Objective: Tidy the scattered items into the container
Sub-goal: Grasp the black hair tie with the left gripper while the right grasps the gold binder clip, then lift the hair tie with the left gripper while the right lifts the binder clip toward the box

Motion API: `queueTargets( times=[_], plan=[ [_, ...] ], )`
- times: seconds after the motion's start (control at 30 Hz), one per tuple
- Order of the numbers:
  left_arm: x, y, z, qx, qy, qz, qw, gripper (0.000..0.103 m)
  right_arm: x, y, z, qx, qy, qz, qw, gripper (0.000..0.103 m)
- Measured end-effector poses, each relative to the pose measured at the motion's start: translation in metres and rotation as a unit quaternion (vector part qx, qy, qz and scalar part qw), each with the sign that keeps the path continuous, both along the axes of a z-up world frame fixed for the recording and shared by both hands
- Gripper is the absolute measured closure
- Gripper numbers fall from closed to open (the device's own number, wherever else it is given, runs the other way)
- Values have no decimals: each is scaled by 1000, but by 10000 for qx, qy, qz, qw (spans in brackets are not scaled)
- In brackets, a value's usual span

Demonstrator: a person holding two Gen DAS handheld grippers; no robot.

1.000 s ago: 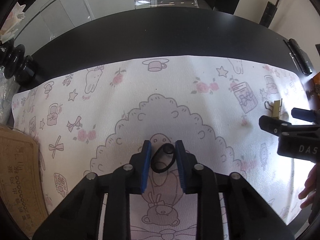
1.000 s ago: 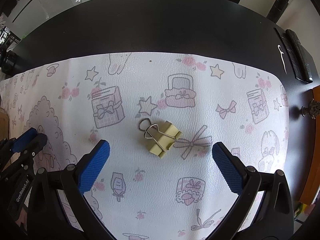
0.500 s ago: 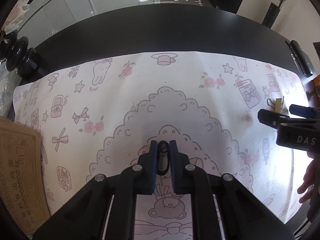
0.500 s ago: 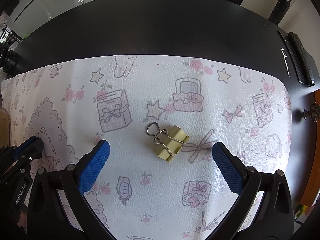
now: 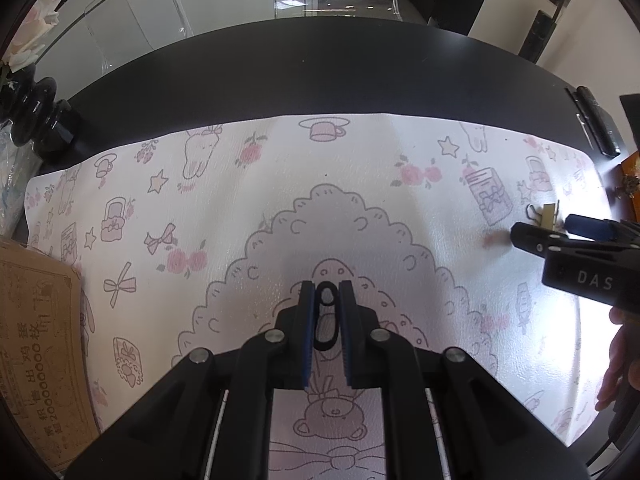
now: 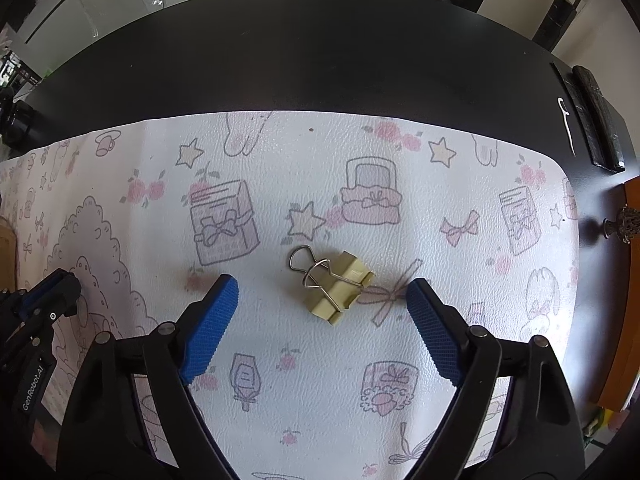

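My left gripper (image 5: 326,292) is shut on a black hair tie (image 5: 325,322), squeezed flat between its blue pads just above the patterned mat (image 5: 360,184). My right gripper (image 6: 322,288) is open, its blue pads on either side of a yellow binder clip (image 6: 338,286) that lies on the mat (image 6: 400,400) with its wire handles pointing left. The clip also shows at the right of the left wrist view (image 5: 547,216), just beyond the right gripper (image 5: 568,230). A cardboard box (image 5: 36,348) lies at the mat's left edge.
The mat covers a black table (image 5: 320,72). A black vase (image 5: 36,116) stands at the far left. Black pens (image 6: 592,124) lie at the far right, next to an orange wooden object (image 6: 630,280). The left gripper shows at the left of the right wrist view (image 6: 44,300).
My left gripper has closed on the hair tie, pressing it flat, and lifted a little. My right gripper has moved forward around the binder clip and narrowed somewhat.
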State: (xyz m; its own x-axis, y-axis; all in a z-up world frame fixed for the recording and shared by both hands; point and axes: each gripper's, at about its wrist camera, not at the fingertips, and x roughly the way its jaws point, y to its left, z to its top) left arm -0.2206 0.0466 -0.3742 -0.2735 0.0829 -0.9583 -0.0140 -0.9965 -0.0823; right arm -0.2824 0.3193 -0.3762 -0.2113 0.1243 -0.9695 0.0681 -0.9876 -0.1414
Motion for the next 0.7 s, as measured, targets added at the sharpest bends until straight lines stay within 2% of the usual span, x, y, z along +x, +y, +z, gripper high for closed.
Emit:
queueTargets(
  times=[0.1, 0.2, 0.27, 0.4, 0.47, 0.7],
  plan=[
    [1, 1, 0, -21, -13, 7, 10000, 91, 1, 1, 5, 5, 23, -30, 10000, 25],
    [4, 3, 2, -14, -10, 25, 10000, 91, 3, -2, 8, 15, 40, 20, 10000, 37],
    [6, 4, 2, 1, -8, 44, 10000, 91, 3, -3, 11, 25, 43, 52, 10000, 53],
    [10, 4, 1, 37, -37, 83, 10000, 91, 2, -5, 16, 35, 35, 102, 9999, 61],
    [13, 3, -1, 51, -45, 95, 9999, 91, 2, -6, 18, 38, 34, 96, 9999, 74],
    [15, 2, -3, 65, -30, 99, 9999, 91, 1, -5, 22, -5, 19, 102, 9999, 79]
  ],
)
